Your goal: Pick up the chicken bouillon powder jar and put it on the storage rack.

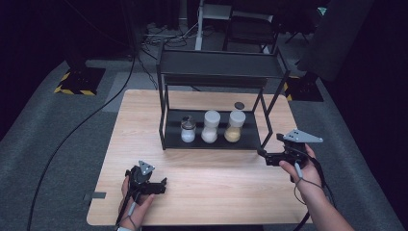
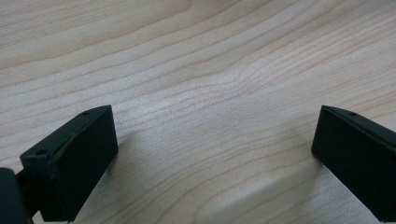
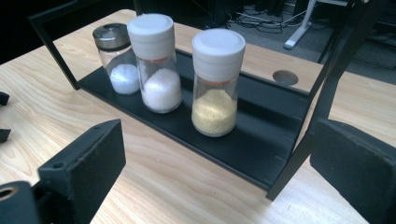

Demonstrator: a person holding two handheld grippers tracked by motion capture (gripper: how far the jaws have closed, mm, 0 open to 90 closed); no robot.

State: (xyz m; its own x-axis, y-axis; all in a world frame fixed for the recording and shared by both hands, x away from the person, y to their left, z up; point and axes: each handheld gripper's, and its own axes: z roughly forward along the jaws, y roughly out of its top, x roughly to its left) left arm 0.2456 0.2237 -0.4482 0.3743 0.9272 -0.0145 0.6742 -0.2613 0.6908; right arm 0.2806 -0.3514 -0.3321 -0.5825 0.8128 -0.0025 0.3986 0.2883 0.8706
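**Spread jaws, three jars on the low shelf**

Black jaws of the right gripper [image 3: 215, 172] stand wide apart and hold nothing, aimed at the rack [image 3: 261, 154] from its right end. Just ahead on the rack's bottom shelf stand three upright jars in a row: the yellow jar [image 3: 215, 86] nearest, the white jar [image 3: 156, 65] beside it, and a steel-capped jar [image 3: 114, 58] farthest along. The first two look close together, perhaps touching; I cannot tell for sure. From above, the right gripper [image 1: 267, 150] hovers at the rack's front right leg [image 1: 266, 122], with that leg partly between the jaws and the yellow jar [image 1: 234, 126].

The left gripper [image 1: 153, 185] rests low near the table's [image 1: 202, 178] front edge, well apart from the rack; its jaws are also spread, with bare wood between them [image 2: 215, 154].

Risks, as I judge them: a straight reach for the yellow jar could strike the leg or the shelf's lip and jolt the rack, tipping the tall jars. Wide jaws may brush the white jar while closing on its neighbour. A grip on the cap alone could let the glass body swing or slip. The upper shelf [image 1: 219, 65] limits lift, so raising the jar before drawing it out could knock the cap against it.

A small dark disc [image 1: 239, 105] lies on the table behind the rack.
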